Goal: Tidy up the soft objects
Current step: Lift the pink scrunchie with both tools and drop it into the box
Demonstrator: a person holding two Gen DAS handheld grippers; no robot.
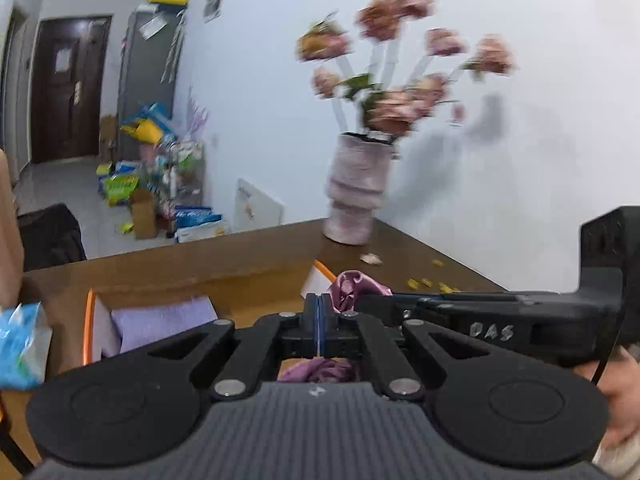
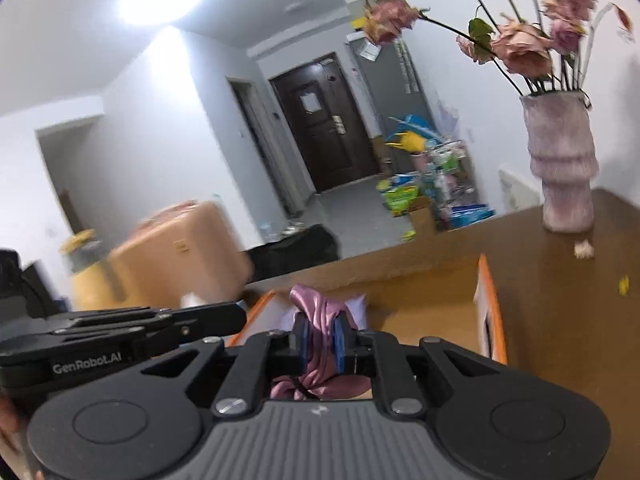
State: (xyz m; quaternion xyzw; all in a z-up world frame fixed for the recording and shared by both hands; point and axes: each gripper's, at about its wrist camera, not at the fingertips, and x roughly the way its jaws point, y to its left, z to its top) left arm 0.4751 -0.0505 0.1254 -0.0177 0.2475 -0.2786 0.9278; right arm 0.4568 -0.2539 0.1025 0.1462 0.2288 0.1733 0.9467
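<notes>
A pink satin cloth point(image 2: 316, 312) is pinched between the blue pads of my right gripper point(image 2: 320, 340), bunched above and below the jaws. In the left wrist view the same cloth point(image 1: 354, 286) shows beside my left gripper point(image 1: 320, 312), whose jaws are pressed together; more of the cloth point(image 1: 320, 370) hangs under them. Both grippers hover over an orange-rimmed cardboard box point(image 1: 90, 320) on the brown table point(image 1: 400, 248). A lilac folded cloth point(image 1: 168, 320) lies inside the box. The right gripper's body point(image 1: 480, 320) crosses the left view.
A pink vase of dried roses point(image 1: 356, 192) stands at the table's far corner by the white wall, also in the right wrist view point(image 2: 564, 160). Petal scraps point(image 1: 428, 282) litter the table. A blue packet point(image 1: 20, 344) sits at left. The box rim point(image 2: 490, 312) shows at right.
</notes>
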